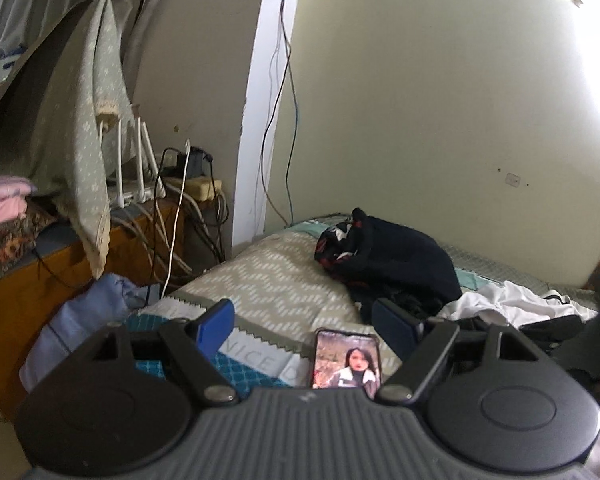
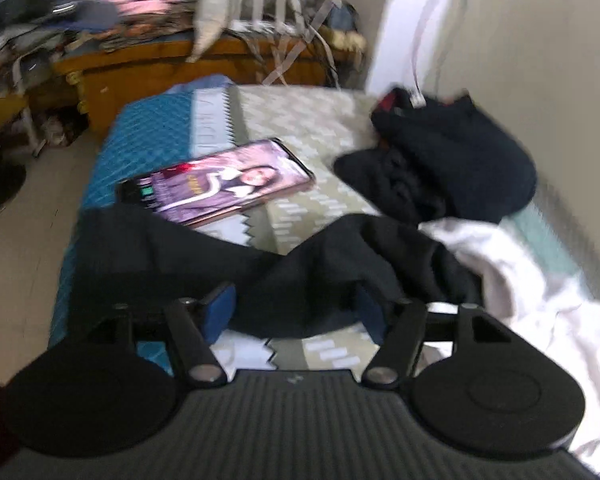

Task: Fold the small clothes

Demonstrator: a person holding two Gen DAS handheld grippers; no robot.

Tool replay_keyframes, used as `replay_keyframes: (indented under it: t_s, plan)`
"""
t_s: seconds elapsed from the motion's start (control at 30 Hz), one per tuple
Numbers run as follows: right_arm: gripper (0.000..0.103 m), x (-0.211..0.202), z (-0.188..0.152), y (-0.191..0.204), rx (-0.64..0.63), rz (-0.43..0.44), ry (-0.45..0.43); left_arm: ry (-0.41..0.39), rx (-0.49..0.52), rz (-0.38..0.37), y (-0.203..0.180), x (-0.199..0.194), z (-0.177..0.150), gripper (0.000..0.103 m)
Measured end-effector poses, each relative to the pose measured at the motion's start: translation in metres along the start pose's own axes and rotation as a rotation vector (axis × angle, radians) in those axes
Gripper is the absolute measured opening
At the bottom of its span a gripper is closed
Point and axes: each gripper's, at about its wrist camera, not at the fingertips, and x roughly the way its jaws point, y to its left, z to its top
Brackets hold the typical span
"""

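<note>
Left gripper (image 1: 306, 322) held wide open, nothing between blue pads (image 1: 216, 326). Beyond: lit phone (image 1: 346, 360) on patterned bedspread (image 1: 276, 284), dark clothes heap (image 1: 388, 264), white garment (image 1: 508, 300).

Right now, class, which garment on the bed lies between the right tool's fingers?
The flat black garment at the bed's near edge; the dark heap and white garment lie farther off.

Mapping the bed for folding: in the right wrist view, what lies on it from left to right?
Phone → black garment between the open fingers of the right gripper → dark clothes heap → white garment.
</note>
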Motion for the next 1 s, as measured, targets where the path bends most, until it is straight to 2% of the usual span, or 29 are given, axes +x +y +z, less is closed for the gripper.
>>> replay_keyframes:
  t_s: [0.07,0.1,0.17,0.27,0.37,0.47,0.6,0.77,0.83,0.87,0.9,0.93,0.97,1.0]
  plan:
    - [0.033,0.011,0.002,-0.003,0.045,0.031,-0.001,0.001,0.000,0.001,0.003,0.001,-0.003,0.078]
    - [0.012,0.014,0.007,-0.002,0.062,0.062,0.008,-0.003,0.001,0.006,0.005,0.001,-0.003,0.077]
    - [0.010,0.009,0.020,0.008,0.060,0.052,-0.029,-0.014,-0.010,0.019,0.008,0.000,-0.003,0.077]
    - [0.010,-0.018,0.052,0.004,0.139,0.112,-0.181,-0.023,-0.058,0.033,0.016,0.001,0.002,0.077]
    - [0.010,-0.065,0.077,-0.031,0.240,0.097,-0.362,-0.016,-0.087,0.022,0.018,0.004,0.005,0.077]
    - [0.010,-0.118,0.072,-0.087,0.363,0.008,-0.493,-0.019,-0.060,0.004,0.009,0.007,0.006,0.077]
    - [0.011,-0.187,0.020,-0.158,0.559,-0.111,-0.559,-0.008,-0.013,-0.063,-0.016,0.023,0.011,0.078]
    - [0.012,-0.248,-0.090,-0.201,0.765,-0.247,-0.562,0.038,0.043,-0.208,-0.073,0.066,0.024,0.078]
    - [0.021,-0.263,-0.143,-0.206,0.859,-0.317,-0.533,0.058,0.083,-0.279,-0.106,0.088,0.026,0.078]
    - [0.030,-0.267,-0.168,-0.206,0.895,-0.364,-0.491,0.073,0.099,-0.308,-0.120,0.099,0.025,0.078]
    - [0.055,-0.269,-0.193,-0.206,0.933,-0.440,-0.406,0.099,0.113,-0.340,-0.137,0.113,0.025,0.078]
    - [0.063,-0.271,-0.213,-0.205,0.961,-0.519,-0.342,0.130,0.126,-0.371,-0.155,0.127,0.025,0.078]
    - [0.062,-0.274,-0.231,-0.202,0.974,-0.590,-0.298,0.160,0.142,-0.394,-0.171,0.142,0.024,0.078]
    - [0.062,-0.279,-0.245,-0.199,0.977,-0.612,-0.272,0.187,0.158,-0.409,-0.187,0.154,0.023,0.078]
